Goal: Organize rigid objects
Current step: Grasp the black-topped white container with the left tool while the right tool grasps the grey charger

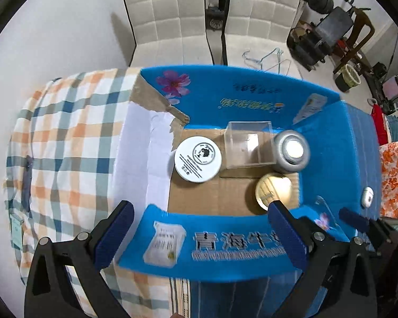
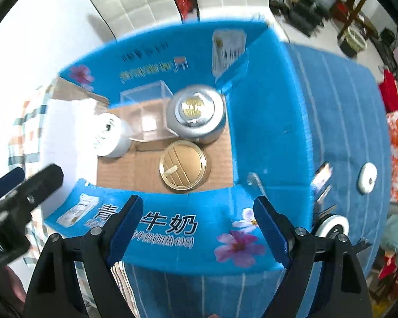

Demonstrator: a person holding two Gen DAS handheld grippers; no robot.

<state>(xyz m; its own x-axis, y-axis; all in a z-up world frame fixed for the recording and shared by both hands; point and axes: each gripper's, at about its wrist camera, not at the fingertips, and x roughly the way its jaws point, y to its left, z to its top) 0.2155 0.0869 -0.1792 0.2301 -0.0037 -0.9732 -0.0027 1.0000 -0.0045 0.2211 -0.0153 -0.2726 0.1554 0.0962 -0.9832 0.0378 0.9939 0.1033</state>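
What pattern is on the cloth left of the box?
Orange, blue and white checked cloth; clearest in the left wrist view.

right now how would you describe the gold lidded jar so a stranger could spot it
Look inside the open blue carton on the bed. Four things sit on its cardboard floor; the gold-lidded jar is nearest the printed front flap, just in front of the silver can. It alone has a flat gold ridged lid.

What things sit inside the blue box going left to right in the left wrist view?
White round tin → clear plastic box → silver can. The gold-lidded jar overlaps these in order, so I leave it out.
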